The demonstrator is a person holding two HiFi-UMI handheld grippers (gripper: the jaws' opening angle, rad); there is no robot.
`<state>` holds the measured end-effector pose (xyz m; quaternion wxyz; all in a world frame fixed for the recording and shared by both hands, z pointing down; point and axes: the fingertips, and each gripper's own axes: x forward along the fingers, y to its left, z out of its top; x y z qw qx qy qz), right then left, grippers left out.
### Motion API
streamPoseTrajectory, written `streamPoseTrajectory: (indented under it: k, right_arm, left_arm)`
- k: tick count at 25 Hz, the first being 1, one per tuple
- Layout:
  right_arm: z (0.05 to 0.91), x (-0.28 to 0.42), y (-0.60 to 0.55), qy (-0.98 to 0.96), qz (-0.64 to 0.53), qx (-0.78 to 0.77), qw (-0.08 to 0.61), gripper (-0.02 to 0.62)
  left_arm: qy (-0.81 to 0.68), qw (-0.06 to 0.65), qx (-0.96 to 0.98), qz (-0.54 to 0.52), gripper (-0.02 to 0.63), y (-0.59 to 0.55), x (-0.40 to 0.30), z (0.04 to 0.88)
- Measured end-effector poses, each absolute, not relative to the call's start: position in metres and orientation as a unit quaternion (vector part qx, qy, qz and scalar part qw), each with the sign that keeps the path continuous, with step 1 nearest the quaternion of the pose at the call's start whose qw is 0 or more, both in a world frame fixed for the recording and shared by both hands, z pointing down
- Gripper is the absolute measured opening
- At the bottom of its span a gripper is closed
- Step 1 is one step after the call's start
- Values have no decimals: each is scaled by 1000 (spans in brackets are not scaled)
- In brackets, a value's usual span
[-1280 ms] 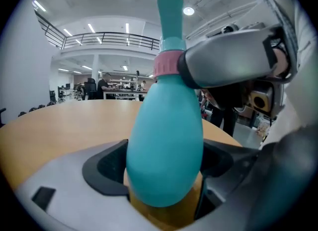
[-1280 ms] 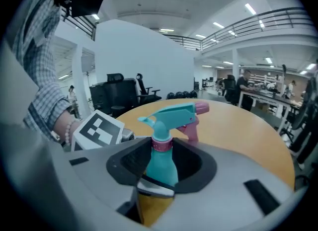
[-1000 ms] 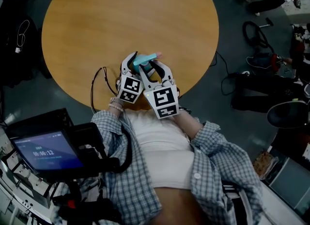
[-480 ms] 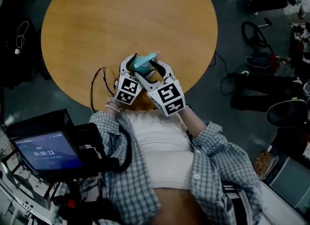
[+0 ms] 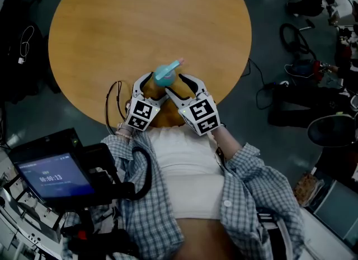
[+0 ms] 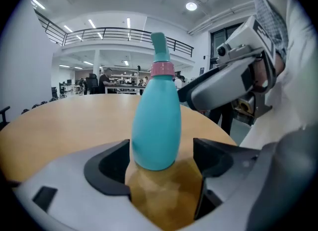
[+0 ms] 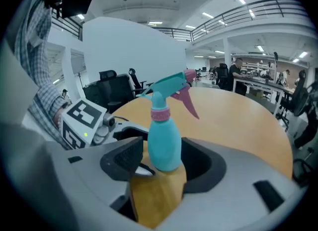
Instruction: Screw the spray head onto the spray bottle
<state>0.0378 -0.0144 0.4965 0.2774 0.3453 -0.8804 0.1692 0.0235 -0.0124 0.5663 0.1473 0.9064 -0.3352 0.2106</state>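
Note:
A teal spray bottle (image 5: 164,75) stands upright on the round wooden table (image 5: 112,24), close to its near edge. Its teal spray head (image 7: 168,87), with a pink trigger and pink collar, sits on the bottle's neck. My left gripper (image 5: 153,88) is open; the bottle's base (image 6: 155,130) stands between its jaws, near the left pad and with a gap to the right pad. My right gripper (image 5: 178,85) is open too, its jaws spread wide on either side of the bottle (image 7: 164,143) without touching it. Each gripper faces the other across the bottle.
A black cable (image 5: 112,99) loops over the table's near-left edge. A screen on a stand (image 5: 53,175) sits at lower left beside the person's checked shirt. Bags, cables and a chair (image 5: 330,130) lie on the floor to the right.
The right gripper's jaws have spread wide. Both grippers have drawn back a little toward the person, and the bottle stands on the table between them.

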Motion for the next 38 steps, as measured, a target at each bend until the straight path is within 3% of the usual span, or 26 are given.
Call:
streamPoseTrajectory:
  k: [2,3,4,6,7,15,38]
  right_arm:
    - [504,49,-11,-872,155,355,299,230]
    - [507,56,-11,-867,149,364,305,218]
    - [509,62,-12,-863,143,374,307,166]
    - [509,70,-14,-863,130,387,298,23]
    - [508,71,-15,-866,123,388,289,-5]
    - [497,88,5,-870,144,406,239,-6]
    - [511,90,4,-865,156,404,253,-6]
  left_arm:
    - [-341,145,903,218,408,-6,16,570]
    - [-348,141,900,221,324,-5,12,570]
    - [-356,137,897,224,220,-5,7,569]
    - [-370,133,892,223,109,-7,-1,567]
    - [-376,132,891,220,3,-8,-4,565]
    - [-393,112,890,202,3,18,-13,524]
    - [-426,128,873,197,3,23,-32,530]
